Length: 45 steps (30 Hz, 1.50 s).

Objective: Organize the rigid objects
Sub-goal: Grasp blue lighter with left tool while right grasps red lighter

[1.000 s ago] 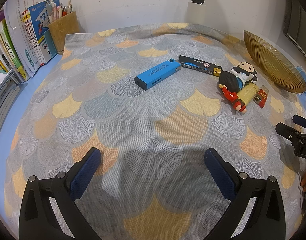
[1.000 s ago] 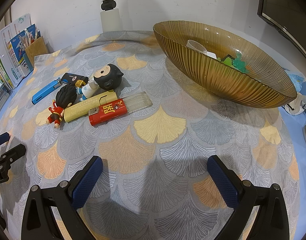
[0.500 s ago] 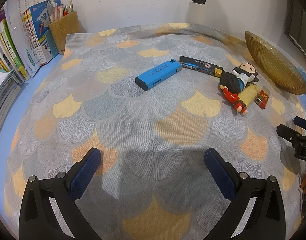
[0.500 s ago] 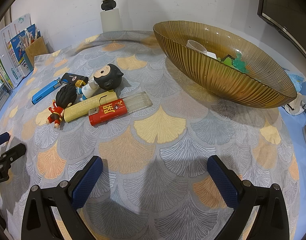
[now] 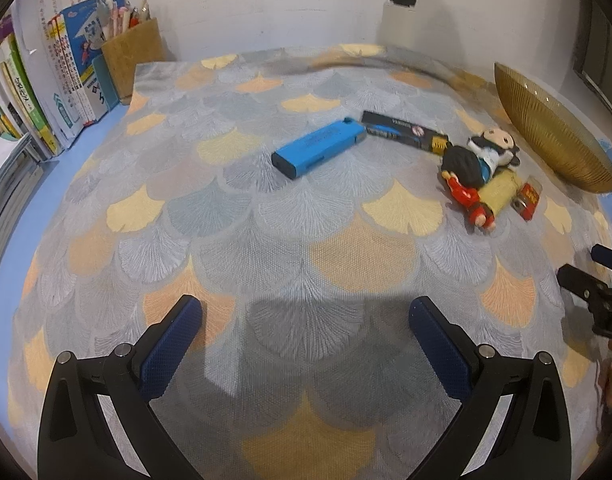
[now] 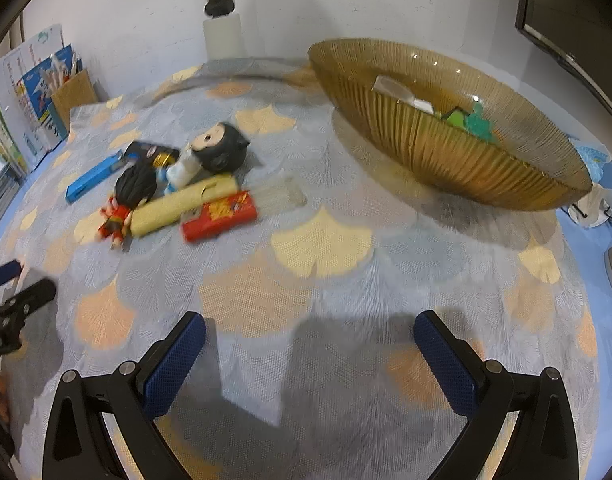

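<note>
2 grippers, left (image 5: 306, 322) and right (image 6: 310, 340), hover spread and empty over a fan-patterned cloth (image 5: 233, 248) by a white wall (image 5: 265, 4).

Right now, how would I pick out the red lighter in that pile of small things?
Start at the ribbed amber glass bowl and look toward the cluster lying beside it on the fan-patterned cloth. The red rectangular lighter lies at the cluster's near edge, alongside the yellow cylindrical tube. It is the only red flat block, with gold characters.

No legible text, red box (image 6: 219, 215) characters blurred
</note>
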Tool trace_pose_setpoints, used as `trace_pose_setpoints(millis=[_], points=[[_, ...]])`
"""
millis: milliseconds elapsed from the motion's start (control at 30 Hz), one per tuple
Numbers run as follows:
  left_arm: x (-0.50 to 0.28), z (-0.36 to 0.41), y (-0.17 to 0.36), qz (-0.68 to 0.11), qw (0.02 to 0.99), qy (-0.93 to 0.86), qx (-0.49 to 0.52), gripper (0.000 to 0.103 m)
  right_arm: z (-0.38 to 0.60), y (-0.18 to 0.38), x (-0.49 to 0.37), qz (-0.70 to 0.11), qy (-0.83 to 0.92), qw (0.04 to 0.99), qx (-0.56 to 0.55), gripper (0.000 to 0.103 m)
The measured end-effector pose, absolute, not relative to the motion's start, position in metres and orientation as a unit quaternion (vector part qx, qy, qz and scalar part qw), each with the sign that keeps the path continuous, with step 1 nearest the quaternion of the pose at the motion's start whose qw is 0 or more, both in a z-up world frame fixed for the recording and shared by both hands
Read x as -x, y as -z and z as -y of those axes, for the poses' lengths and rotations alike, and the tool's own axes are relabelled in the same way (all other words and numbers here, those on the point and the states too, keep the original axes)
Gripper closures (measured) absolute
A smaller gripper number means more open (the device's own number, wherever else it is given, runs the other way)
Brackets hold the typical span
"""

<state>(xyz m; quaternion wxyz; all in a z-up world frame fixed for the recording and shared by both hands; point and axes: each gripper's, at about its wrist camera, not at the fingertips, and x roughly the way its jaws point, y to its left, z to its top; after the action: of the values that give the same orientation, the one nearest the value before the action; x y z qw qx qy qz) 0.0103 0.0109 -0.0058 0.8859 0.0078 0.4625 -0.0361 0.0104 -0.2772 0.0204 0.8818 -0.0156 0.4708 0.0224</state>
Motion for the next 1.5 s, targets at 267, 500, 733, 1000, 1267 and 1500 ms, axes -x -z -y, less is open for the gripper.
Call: trace_pose_setpoints(millis=[267,500,733,1000,1267,1500], points=[[-0.015,-0.013,0.004,-0.494,0.866,0.075,-0.006,0.001,0.267,-0.021,0.0,-0.512,-0.021,0.859,0.017,0.0],[-0.053,-0.011,-0.032,-0.445,0.884,0.14,-0.043,0.001,0.264,-0.021,0.003,-0.52,-0.033,0.853,0.022,0.0],[-0.121,0.001,-0.026,-0.472,0.857,0.202,-0.051,0.001,0.258,-0.035,-0.04,-0.523,-0.043,0.85,-0.034,0.016],[-0.132,0.015,-0.011,-0.483,0.849,0.209,-0.053,0.024,0.236,-0.04,-0.066,-0.511,-0.027,0.856,-0.07,0.024],[-0.122,0.027,-0.011,-0.482,0.849,0.198,-0.089,0.08,0.246,-0.036,-0.051,-0.492,0.004,0.869,-0.057,0.079],[-0.092,0.022,-0.015,-0.484,0.843,0.23,-0.045,0.082,0.29,-0.04,-0.001,-0.485,-0.017,0.874,-0.03,0.079]])
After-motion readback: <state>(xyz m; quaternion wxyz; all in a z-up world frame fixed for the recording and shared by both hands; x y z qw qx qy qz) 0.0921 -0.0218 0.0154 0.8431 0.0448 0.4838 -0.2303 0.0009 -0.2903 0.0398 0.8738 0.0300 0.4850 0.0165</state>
